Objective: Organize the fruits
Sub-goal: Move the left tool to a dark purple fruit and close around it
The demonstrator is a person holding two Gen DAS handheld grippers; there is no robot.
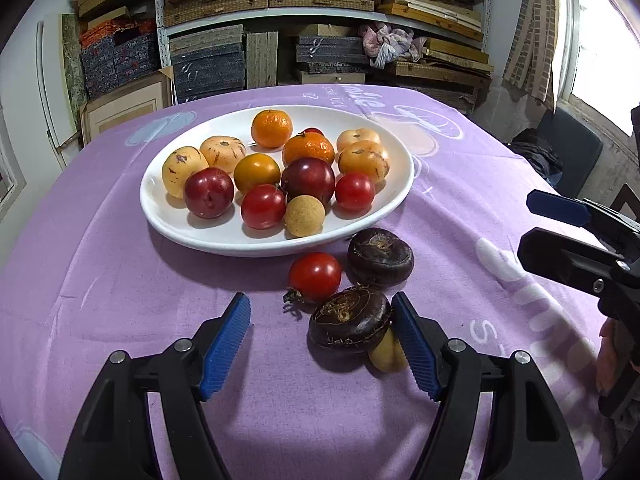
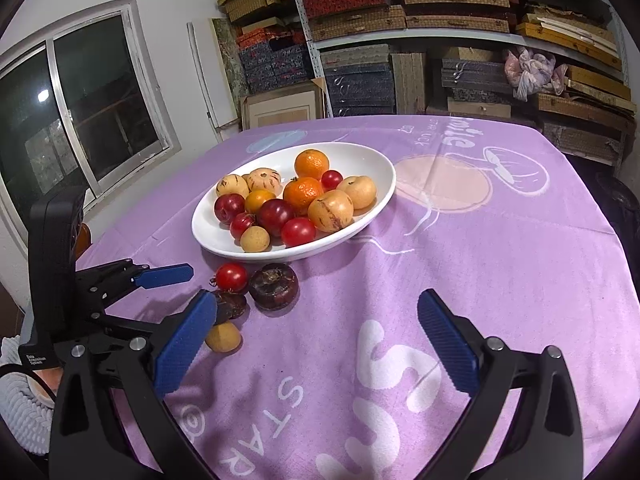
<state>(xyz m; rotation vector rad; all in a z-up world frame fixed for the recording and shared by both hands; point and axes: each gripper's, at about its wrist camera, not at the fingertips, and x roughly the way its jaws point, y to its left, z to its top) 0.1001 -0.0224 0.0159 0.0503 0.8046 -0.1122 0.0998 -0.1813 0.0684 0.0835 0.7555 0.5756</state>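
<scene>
Big white plate (image 1: 160,204) holds most fruit | four left on purple cloth (image 2: 520,280) near it: two brown water chestnuts (image 1: 380,256), red tomato (image 1: 315,277), small yellow fruit (image 2: 223,337) | your left gripper (image 1: 322,340) and right gripper (image 2: 316,344) are both wide apart, holding nothing

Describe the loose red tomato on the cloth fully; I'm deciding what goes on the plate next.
The red tomato is small, round and glossy, with a dried dark stem pointing toward the camera in the left wrist view. It lies on the purple tablecloth, just in front of the white plate, close beside two dark water chestnuts. No gripper touches it.
</scene>
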